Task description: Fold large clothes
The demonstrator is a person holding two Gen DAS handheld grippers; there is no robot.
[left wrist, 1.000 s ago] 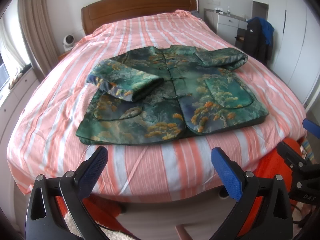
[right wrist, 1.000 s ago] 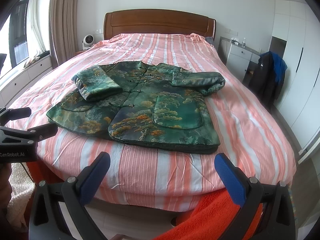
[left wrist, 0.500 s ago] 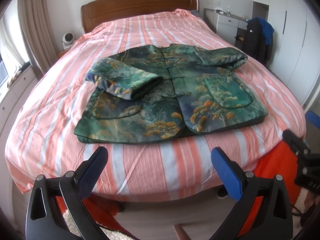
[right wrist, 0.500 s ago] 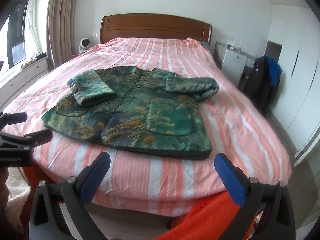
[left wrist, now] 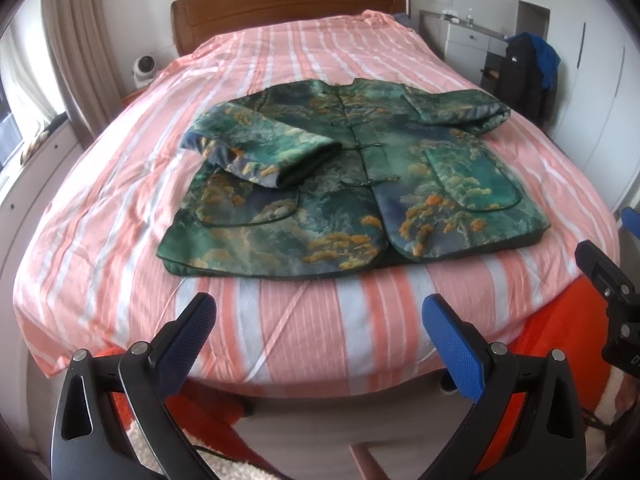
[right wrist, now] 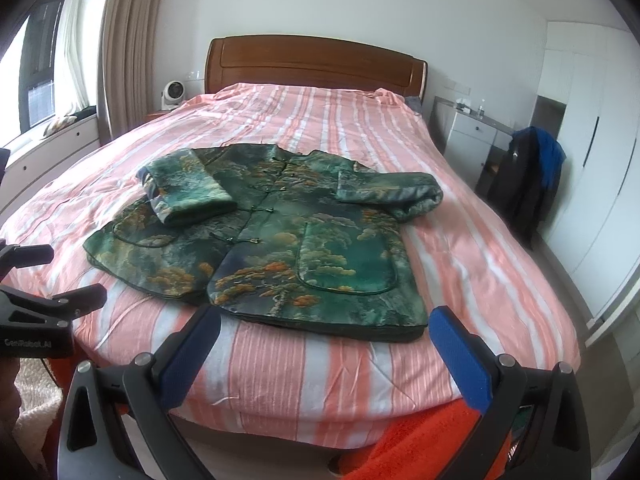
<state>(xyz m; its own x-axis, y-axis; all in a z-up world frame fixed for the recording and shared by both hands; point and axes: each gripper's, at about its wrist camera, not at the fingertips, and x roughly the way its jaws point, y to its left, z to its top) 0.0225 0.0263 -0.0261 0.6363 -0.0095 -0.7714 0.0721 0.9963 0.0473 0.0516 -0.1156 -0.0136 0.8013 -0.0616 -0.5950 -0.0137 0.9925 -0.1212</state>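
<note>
A green patterned jacket point(left wrist: 360, 184) with orange and gold tree print lies flat and buttoned on the pink striped bed point(left wrist: 312, 332); it also shows in the right wrist view point(right wrist: 280, 248). Both sleeves are folded in across its chest, the left one point(left wrist: 260, 148) and the right one point(left wrist: 460, 108). My left gripper point(left wrist: 318, 320) is open and empty over the foot of the bed, short of the jacket's hem. My right gripper point(right wrist: 324, 332) is open and empty near the hem's right corner.
A wooden headboard point(right wrist: 316, 64) stands at the far end. A white dresser point(right wrist: 472, 136) and a chair with dark and blue clothes point(right wrist: 528, 176) stand right of the bed. A small fan point(right wrist: 172, 94) and window bench are left. Orange fabric point(right wrist: 424, 440) lies below the bed's foot.
Both grippers have risen and tilted, so the bed sits lower in each view. The jacket has not moved. Both grippers stay open.
</note>
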